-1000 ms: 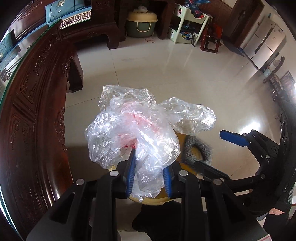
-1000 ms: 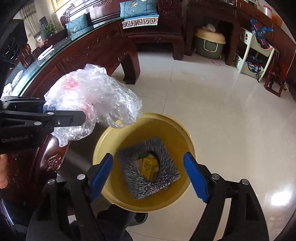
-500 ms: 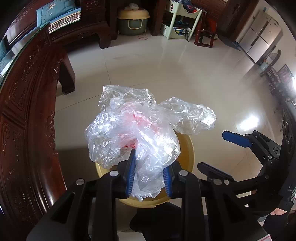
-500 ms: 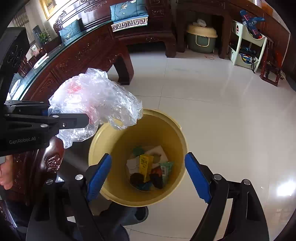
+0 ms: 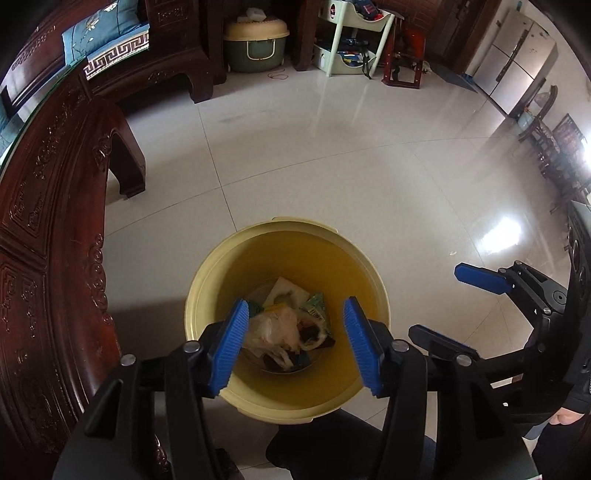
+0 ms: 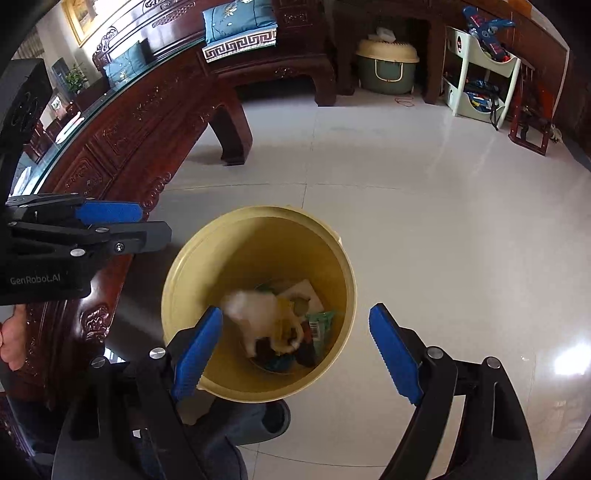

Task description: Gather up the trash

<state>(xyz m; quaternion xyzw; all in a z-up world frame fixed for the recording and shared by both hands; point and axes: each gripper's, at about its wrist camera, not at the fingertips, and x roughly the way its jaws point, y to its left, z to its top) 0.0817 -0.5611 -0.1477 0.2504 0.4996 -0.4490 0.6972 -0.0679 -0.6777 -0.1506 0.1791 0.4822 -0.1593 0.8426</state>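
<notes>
A yellow trash bin (image 5: 221,266) stands on the tiled floor; it also shows in the right wrist view (image 6: 332,258). A crumpled clear plastic bag (image 5: 275,328) lies inside on other trash, and looks blurred in the right wrist view (image 6: 255,310). My left gripper (image 5: 295,343) is open and empty right above the bin. My right gripper (image 6: 295,350) is open and empty over the bin's near rim. The right gripper shows at the right of the left wrist view (image 5: 480,280), and the left gripper at the left of the right wrist view (image 6: 110,221).
A carved dark wooden table (image 5: 44,229) runs along the left, close to the bin. A wooden bench with blue cushions (image 6: 240,26), a lidded green tub (image 5: 255,44) and a pale shelf of toys (image 5: 354,33) stand at the back. My foot (image 6: 273,417) is beside the bin.
My left gripper has opened and let go of the plastic bag, which has dropped into the bin. The right gripper has stayed open above the bin.
</notes>
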